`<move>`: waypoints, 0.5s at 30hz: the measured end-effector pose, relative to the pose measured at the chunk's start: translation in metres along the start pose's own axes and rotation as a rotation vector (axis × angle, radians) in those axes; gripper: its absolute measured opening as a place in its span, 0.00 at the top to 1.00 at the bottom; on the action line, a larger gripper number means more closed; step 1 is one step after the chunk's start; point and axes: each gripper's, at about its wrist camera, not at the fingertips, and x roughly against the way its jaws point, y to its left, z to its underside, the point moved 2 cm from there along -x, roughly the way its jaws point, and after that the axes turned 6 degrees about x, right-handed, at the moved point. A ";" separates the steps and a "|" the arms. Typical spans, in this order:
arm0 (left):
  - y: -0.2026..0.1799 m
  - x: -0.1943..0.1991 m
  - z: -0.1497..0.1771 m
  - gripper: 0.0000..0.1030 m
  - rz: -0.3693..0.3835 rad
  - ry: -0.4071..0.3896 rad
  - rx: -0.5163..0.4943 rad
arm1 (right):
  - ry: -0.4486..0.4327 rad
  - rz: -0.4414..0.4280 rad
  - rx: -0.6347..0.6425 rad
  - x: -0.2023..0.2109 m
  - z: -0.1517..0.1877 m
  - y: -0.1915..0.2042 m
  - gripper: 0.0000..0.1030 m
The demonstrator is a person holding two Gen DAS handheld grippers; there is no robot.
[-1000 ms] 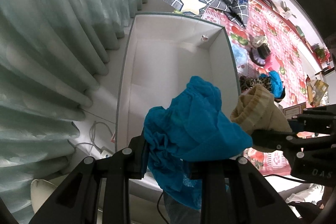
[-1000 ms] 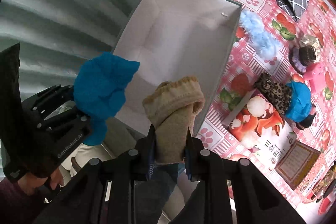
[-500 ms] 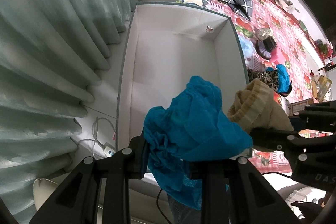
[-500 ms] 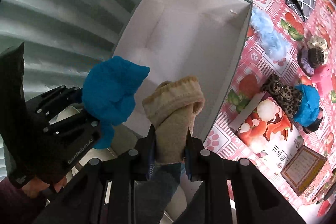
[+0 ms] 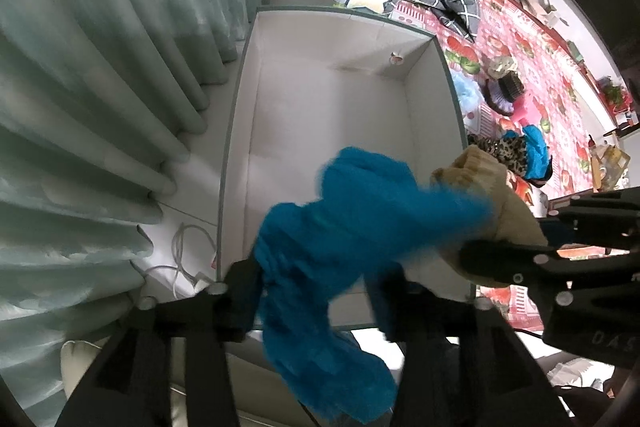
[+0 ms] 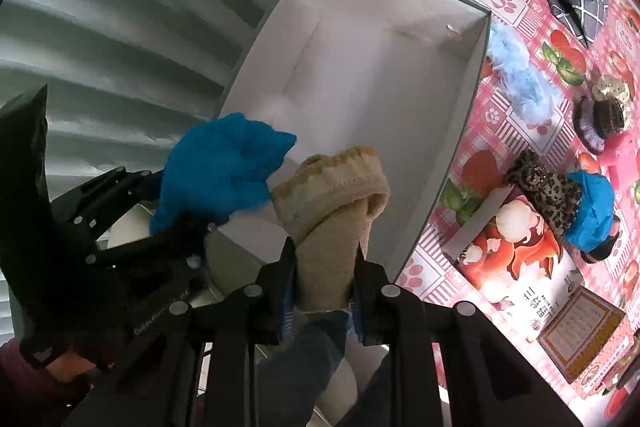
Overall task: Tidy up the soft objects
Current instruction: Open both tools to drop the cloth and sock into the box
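Currently we hold both items over the white box (image 6: 380, 75), still empty: left claw (image 5: 316, 291) grips blue cloth (image 5: 360, 211), right claw (image 6: 324, 259) clamps beige sock (image 6: 332, 187). Other soft items remain at 3 o'clock on the bench (image 6: 520, 7).

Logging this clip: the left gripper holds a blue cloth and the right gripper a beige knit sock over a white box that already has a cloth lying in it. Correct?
Not quite. The white box holds no cloth; both wrist views show its bare floor. The rest stands: the left gripper holds the blue cloth, the right gripper the beige knit sock.
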 end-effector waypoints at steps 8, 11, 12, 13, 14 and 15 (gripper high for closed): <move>0.000 0.008 -0.005 0.14 -0.040 -0.049 0.030 | -0.070 0.007 -0.059 0.024 -0.002 -0.016 0.04; -0.004 0.008 -0.009 0.00 -0.043 -0.033 0.026 | -0.092 -0.024 -0.102 0.036 0.000 -0.026 0.03; -0.006 0.009 -0.011 0.00 -0.042 -0.033 0.023 | -0.094 -0.037 -0.122 0.039 0.000 -0.030 0.03; -0.010 0.011 -0.013 0.00 -0.041 -0.032 0.014 | -0.098 -0.047 -0.141 0.044 0.001 -0.034 0.03; -0.014 0.012 -0.014 0.00 -0.036 -0.029 0.008 | -0.102 -0.054 -0.162 0.050 0.002 -0.039 0.02; -0.018 0.013 -0.016 0.00 -0.024 -0.026 0.005 | -0.108 -0.058 -0.181 0.056 0.004 -0.043 0.01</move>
